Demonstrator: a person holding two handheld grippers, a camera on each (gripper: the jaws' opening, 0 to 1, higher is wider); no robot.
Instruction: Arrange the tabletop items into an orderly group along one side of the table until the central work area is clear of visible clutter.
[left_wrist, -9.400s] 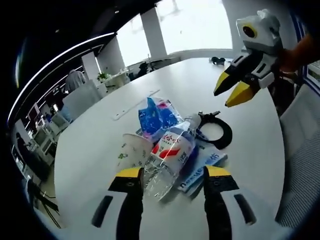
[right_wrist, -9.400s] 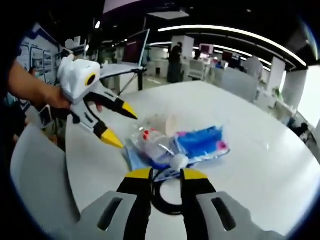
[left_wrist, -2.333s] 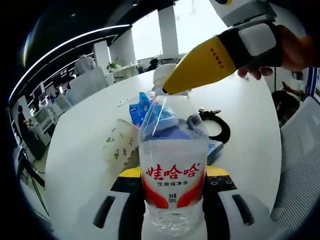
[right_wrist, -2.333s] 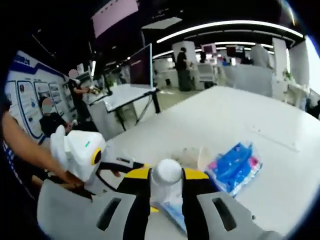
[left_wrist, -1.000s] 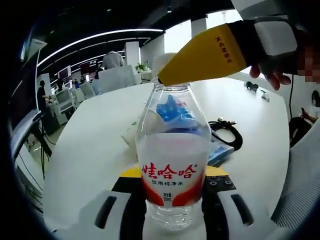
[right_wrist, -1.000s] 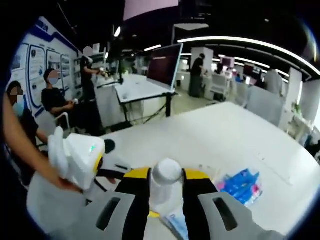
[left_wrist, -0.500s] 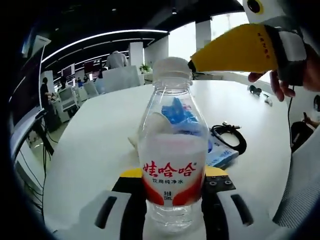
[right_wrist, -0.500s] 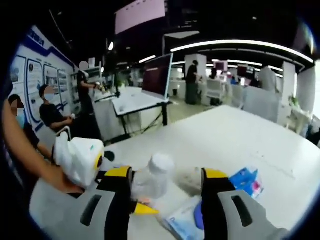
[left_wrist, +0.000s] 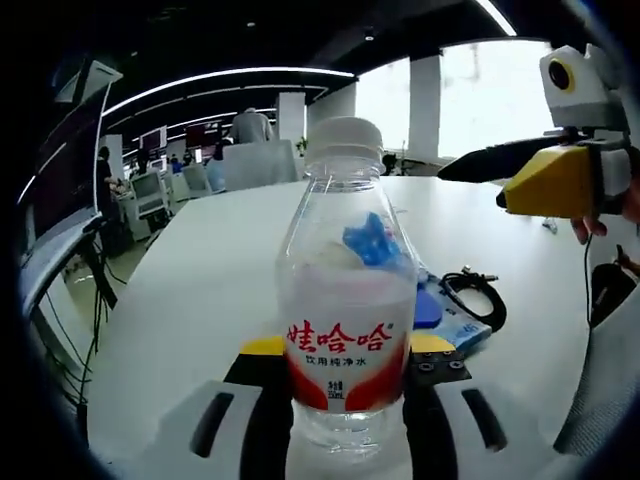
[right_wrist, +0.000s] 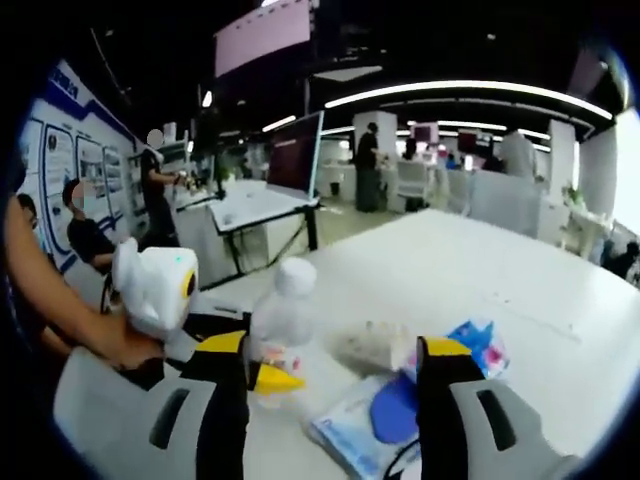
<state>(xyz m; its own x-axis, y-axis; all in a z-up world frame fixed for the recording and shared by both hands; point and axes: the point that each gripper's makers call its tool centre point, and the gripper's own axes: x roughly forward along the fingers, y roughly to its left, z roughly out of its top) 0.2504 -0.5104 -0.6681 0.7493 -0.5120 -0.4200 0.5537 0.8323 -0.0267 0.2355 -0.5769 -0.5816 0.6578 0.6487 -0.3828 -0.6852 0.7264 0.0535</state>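
Water bottle (left_wrist: 346, 310) stands upright on the near table (left_wrist: 190, 290), clamped low by the left gripper (left_wrist: 336, 352). The right gripper (right_wrist: 333, 372) hangs apart. Smooth, thin plastic, probably slippery and crushable: grip the labelled middle gently. Blue packet (right_wrist: 468, 345) lies right.

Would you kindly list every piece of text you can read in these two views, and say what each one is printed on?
"娃哈哈": large white characters on the red label of the water bottle clamped in the left gripper.
Smaller lines beneath it on the same label: too small to read.
Print on the blue packet on the table: blurred.
Wall posters in the right gripper view: unreadable.
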